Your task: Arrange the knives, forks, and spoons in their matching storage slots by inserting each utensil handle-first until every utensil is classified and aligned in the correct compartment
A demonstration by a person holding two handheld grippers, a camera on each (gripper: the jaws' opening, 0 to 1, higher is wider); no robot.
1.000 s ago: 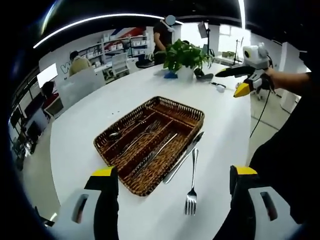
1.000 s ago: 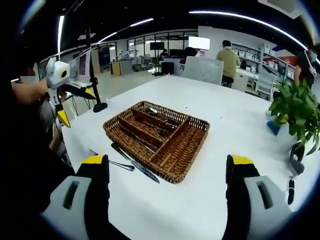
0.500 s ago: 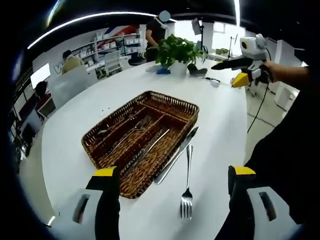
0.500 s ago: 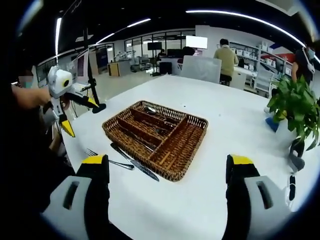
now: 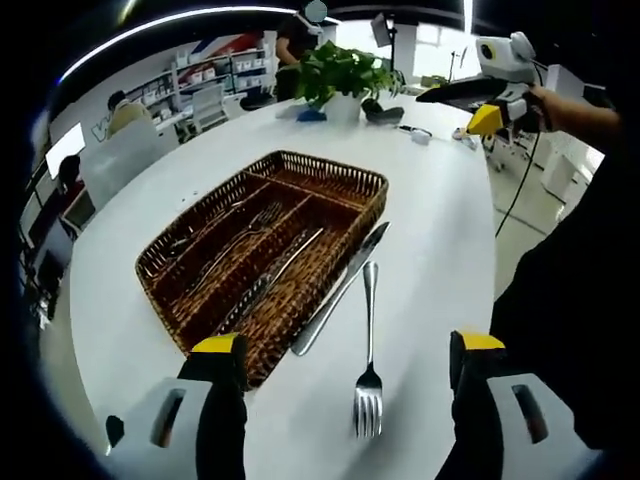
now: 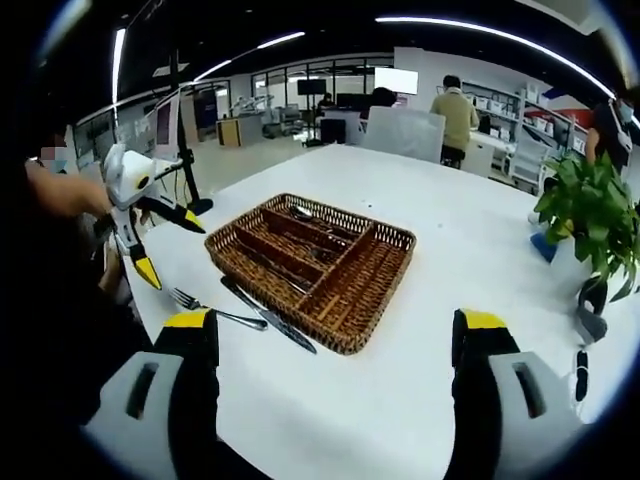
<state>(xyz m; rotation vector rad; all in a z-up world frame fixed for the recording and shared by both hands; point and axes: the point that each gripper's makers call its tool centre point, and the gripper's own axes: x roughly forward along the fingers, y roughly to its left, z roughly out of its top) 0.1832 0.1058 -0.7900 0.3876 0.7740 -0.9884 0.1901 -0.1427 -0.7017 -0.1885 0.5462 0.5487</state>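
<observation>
A brown wicker cutlery tray [image 5: 365,186] [image 6: 385,238] with long slots lies on the white table [image 5: 440,230]; forks and knives lie in its slots. Beside its near side a knife [image 5: 340,290] [image 6: 268,316] and a fork [image 5: 368,350] [image 6: 212,310] lie loose on the table. My left gripper [image 5: 340,360] hangs open just above the fork's tines, nothing between its jaws. My right gripper [image 6: 335,340] is open over bare table near the tray's corner. In the left gripper view the right gripper [image 5: 480,95] is at the upper right; in the right gripper view the left gripper [image 6: 140,215] is at the left, held by a hand.
A potted plant [image 5: 340,75] [image 6: 590,215] stands at the table's far end, with small dark items [image 5: 412,130] near it. Seated people and shelves are beyond the table. The table edge [image 5: 492,250] runs close by the fork.
The left gripper view has moved down and closer to the loose fork and knife, which now look larger. In the right gripper view the left gripper has dropped lower toward the table.
</observation>
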